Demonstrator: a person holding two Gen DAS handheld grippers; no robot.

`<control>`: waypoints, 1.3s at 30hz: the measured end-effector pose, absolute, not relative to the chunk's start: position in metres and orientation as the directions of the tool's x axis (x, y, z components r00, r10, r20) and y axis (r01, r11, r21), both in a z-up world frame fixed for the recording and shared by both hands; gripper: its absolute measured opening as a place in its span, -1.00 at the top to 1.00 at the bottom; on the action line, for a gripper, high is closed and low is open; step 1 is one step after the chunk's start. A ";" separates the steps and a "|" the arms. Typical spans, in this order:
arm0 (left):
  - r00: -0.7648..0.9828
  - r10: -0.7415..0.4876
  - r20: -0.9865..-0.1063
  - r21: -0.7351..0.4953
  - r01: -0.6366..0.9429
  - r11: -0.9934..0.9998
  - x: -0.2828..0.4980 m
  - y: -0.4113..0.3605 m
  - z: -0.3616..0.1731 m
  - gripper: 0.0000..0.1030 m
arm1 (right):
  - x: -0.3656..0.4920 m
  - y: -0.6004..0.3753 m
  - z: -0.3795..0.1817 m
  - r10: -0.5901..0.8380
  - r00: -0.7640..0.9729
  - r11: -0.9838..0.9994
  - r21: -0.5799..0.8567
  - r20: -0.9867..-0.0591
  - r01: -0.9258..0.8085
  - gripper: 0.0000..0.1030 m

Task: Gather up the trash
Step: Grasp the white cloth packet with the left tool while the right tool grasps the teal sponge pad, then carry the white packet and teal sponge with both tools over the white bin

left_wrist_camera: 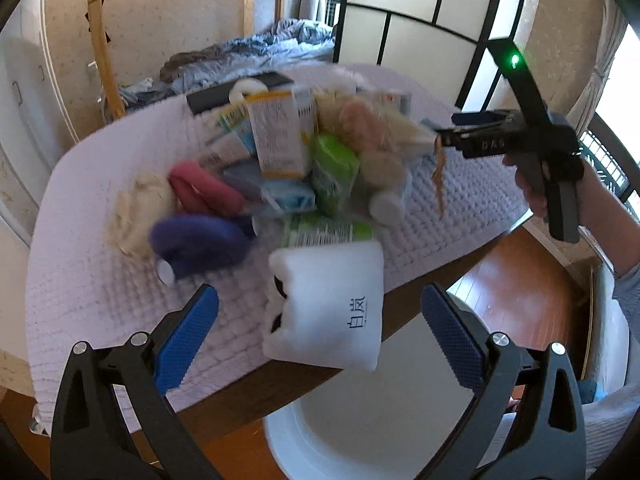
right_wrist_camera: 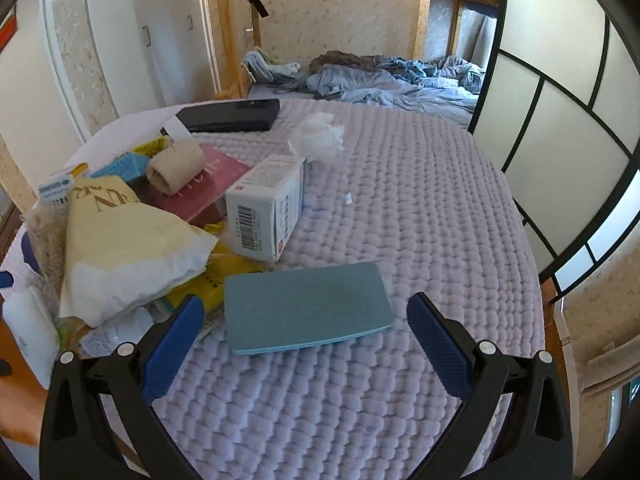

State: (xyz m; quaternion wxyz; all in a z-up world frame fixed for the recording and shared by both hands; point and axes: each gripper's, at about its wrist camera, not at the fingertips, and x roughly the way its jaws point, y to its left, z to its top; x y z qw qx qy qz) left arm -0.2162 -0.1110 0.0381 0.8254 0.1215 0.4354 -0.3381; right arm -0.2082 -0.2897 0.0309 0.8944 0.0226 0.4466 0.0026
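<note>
While my left claw (left_wrist_camera: 320, 340) gapes over a white pouch (left_wrist_camera: 326, 308) at the bench (left_wrist_camera: 404, 304) edge above the bin (left_wrist_camera: 360, 432), my right claw (right_wrist_camera: 306, 344), apart, frames a blue pad (right_wrist_camera: 306, 308); most trash (right_wrist_camera: 120, 240) left, approx. all.

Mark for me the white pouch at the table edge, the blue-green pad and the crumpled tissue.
white pouch (left_wrist_camera: 332, 312): left wrist view, middle of its front face.
blue-green pad (right_wrist_camera: 306, 306): right wrist view, centre of its flat top.
crumpled tissue (right_wrist_camera: 318, 138): right wrist view, middle of the wad.
</note>
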 end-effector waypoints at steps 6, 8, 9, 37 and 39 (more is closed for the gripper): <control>0.352 -0.461 -0.815 -0.152 0.639 0.754 -0.210 -0.110 0.020 -0.98 | -0.197 -0.293 0.016 0.060 0.570 0.997 0.078 -0.819 0.008 -0.92; 0.350 -0.462 -0.815 -0.153 0.640 0.753 -0.209 -0.112 0.015 -0.94 | -0.195 -0.295 0.014 0.075 0.569 0.996 0.094 -0.819 0.005 -0.92; 0.344 -0.460 -0.818 -0.155 0.639 0.753 -0.208 -0.114 0.012 -0.81 | -0.196 -0.298 0.013 0.087 0.568 0.994 0.108 -0.818 0.004 -0.92; 0.382 -0.393 -0.836 -0.119 0.575 0.810 -0.231 -0.100 0.031 -0.21 | -0.290 -0.273 0.069 0.072 0.610 0.990 0.132 -0.789 0.054 -0.77; 0.394 -0.374 -0.840 -0.096 0.569 0.817 -0.235 -0.099 0.033 -0.21 | -0.298 -0.264 0.071 0.075 0.605 0.990 0.132 -0.792 0.049 -0.77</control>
